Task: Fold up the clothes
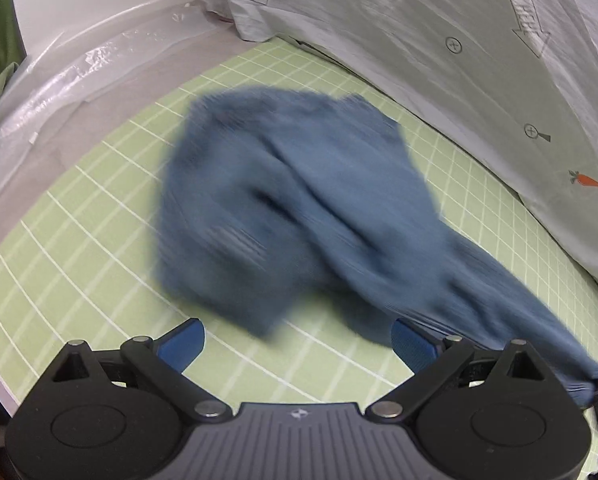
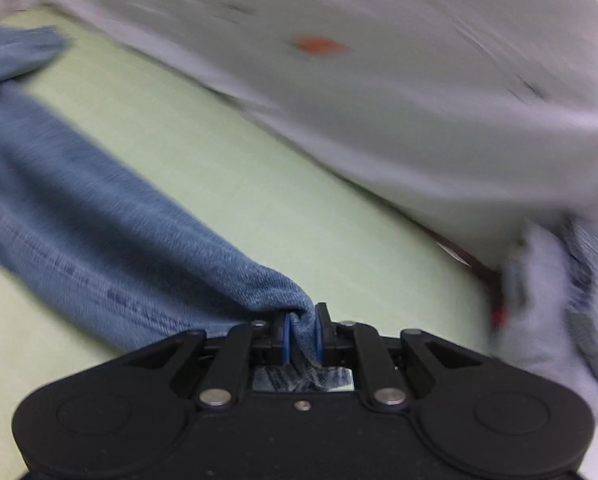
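Observation:
A blue knitted garment (image 1: 283, 208) lies bunched on the green grid mat (image 1: 99, 240), blurred by motion. One end stretches to the lower right in the left wrist view, where the right gripper's tip shows at the frame edge. My left gripper (image 1: 299, 344) is open and empty just in front of the garment's near edge. My right gripper (image 2: 303, 334) is shut on a bunched end of the blue garment (image 2: 99, 216), which trails off to the left over the mat (image 2: 259, 200).
White fabric printed with arrows and a carrot (image 1: 479, 60) borders the mat at the back right. Clear plastic sheeting (image 1: 79, 68) lies at the back left. A pale grey garment (image 2: 555, 304) sits at the right of the right wrist view.

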Action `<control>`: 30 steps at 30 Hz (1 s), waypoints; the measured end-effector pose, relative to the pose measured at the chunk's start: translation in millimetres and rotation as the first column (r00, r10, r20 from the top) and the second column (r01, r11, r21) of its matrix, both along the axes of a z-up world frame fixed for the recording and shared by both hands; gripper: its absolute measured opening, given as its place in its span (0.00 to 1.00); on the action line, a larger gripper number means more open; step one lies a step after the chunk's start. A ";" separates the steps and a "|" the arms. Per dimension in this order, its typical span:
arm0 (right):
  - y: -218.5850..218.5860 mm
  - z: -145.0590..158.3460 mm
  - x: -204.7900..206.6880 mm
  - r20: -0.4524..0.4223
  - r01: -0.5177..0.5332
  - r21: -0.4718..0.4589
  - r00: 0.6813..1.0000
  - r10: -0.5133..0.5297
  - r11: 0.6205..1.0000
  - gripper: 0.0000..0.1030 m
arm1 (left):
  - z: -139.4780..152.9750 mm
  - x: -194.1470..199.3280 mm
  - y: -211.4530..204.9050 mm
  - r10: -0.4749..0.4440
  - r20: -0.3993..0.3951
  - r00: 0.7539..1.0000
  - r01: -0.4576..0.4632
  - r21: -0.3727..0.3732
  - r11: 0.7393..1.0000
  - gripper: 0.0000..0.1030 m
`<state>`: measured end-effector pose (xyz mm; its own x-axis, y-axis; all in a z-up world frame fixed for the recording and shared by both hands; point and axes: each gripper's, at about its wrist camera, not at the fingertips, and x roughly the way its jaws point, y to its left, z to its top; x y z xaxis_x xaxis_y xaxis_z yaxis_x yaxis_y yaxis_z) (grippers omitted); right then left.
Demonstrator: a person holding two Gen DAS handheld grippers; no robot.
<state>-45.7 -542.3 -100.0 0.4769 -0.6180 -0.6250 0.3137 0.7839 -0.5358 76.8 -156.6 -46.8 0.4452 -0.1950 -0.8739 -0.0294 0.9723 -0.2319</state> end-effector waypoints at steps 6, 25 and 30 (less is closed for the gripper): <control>-89.1 17.4 10.5 0.040 0.261 0.089 0.963 -0.265 0.961 0.62 | -3.2 4.9 -17.4 -0.039 -0.007 0.999 0.039 0.054 0.998 0.97; 64.9 -38.1 166.2 0.174 -0.056 0.812 0.973 -0.149 0.581 0.31 | -40.3 66.8 -18.5 -0.136 -0.096 0.986 0.144 0.081 0.986 0.97; 92.4 9.6 125.3 0.328 -0.222 0.650 0.945 -0.005 0.727 0.08 | -26.1 55.2 -17.2 -0.148 -0.063 0.987 0.152 0.058 0.987 0.96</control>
